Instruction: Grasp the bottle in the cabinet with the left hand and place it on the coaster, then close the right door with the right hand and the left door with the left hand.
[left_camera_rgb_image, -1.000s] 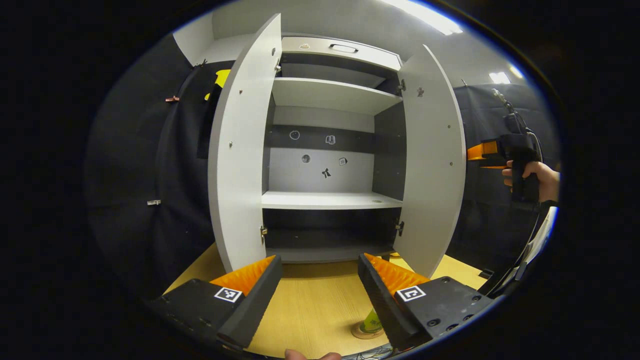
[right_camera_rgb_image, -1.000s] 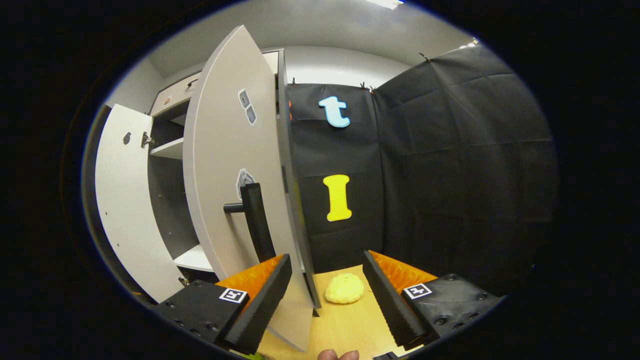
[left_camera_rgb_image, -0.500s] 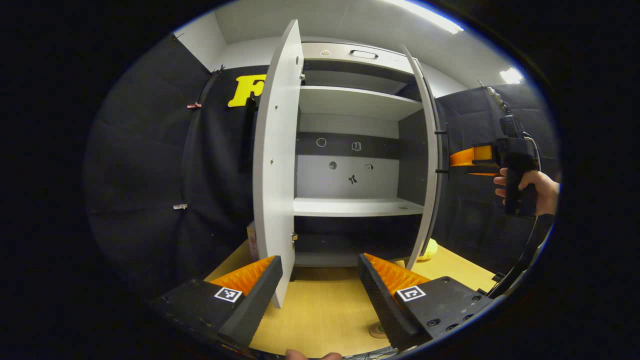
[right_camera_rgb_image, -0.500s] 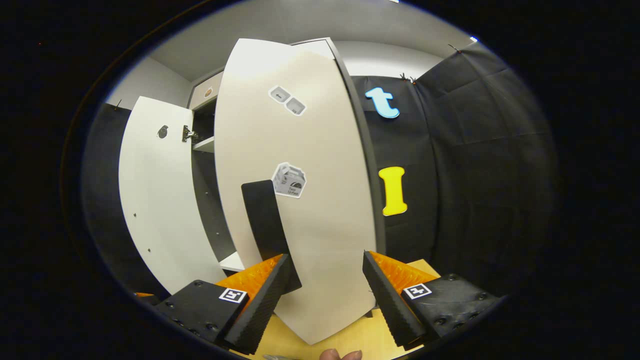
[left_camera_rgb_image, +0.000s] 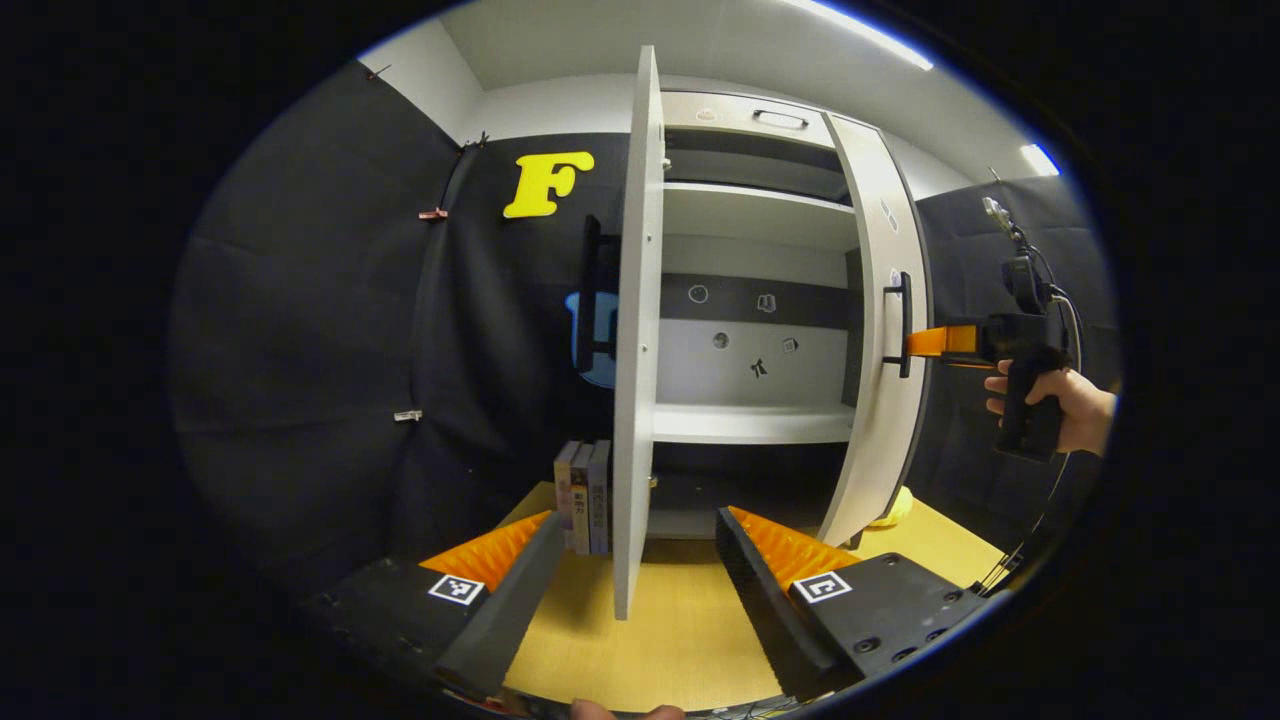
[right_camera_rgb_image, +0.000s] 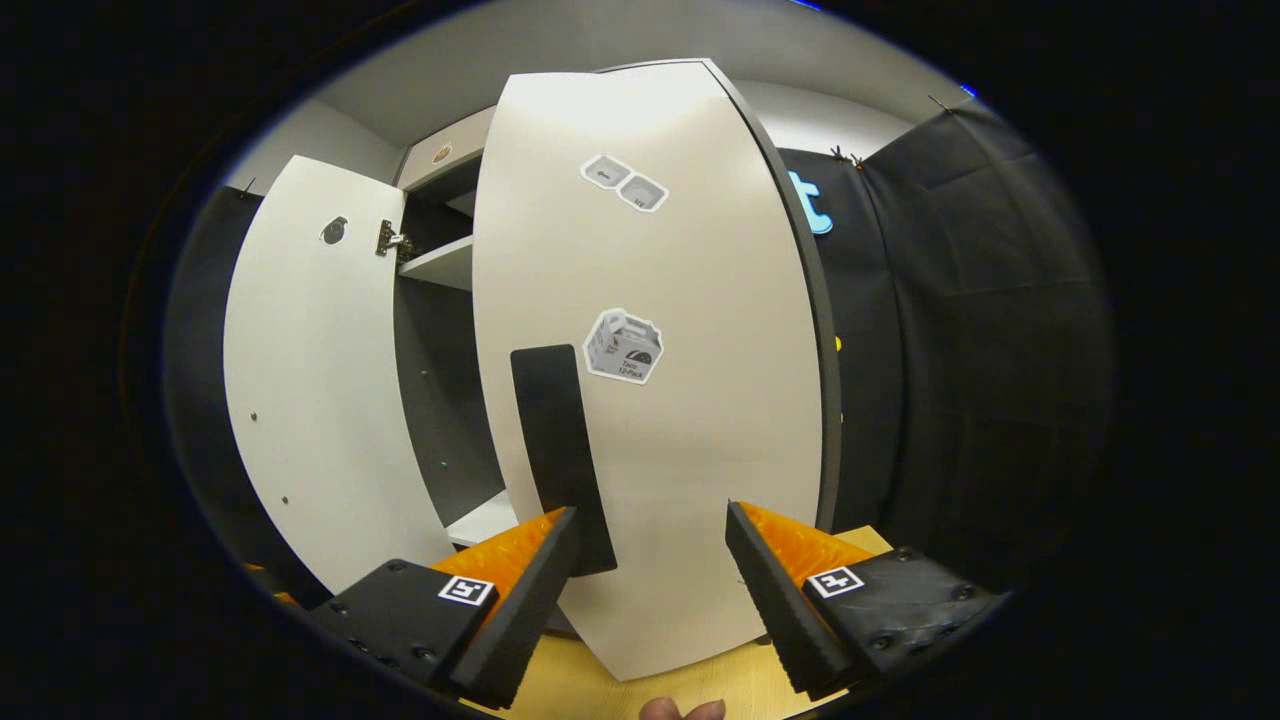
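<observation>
In the left gripper view the cabinet (left_camera_rgb_image: 750, 425) stands on the wooden table with bare shelves. Its left door (left_camera_rgb_image: 636, 330) juts straight toward me, edge-on, its lower end between the open fingers of my left gripper (left_camera_rgb_image: 638, 520) without touching them. The right door (left_camera_rgb_image: 885, 380) is swung partway inward. The right gripper (left_camera_rgb_image: 930, 341), held by a hand (left_camera_rgb_image: 1065, 400), has its tips against that door beside the black handle (left_camera_rgb_image: 903, 325). In the right gripper view the right door's front (right_camera_rgb_image: 690, 430) is close ahead, the handle (right_camera_rgb_image: 560, 450) just beyond the open right gripper (right_camera_rgb_image: 652, 512).
Books (left_camera_rgb_image: 585, 495) stand on the table left of the cabinet, behind the left door. A yellow lump (left_camera_rgb_image: 897, 505) lies by the cabinet's right foot. Bare wood table (left_camera_rgb_image: 660, 640) stretches in front. The left door's inner face (right_camera_rgb_image: 300, 380) shows past the right door.
The right door has swung from wide open toward the cabinet with the right gripper behind it. The left gripper has shifted left, so the left door now appears edge-on; books came into view.
</observation>
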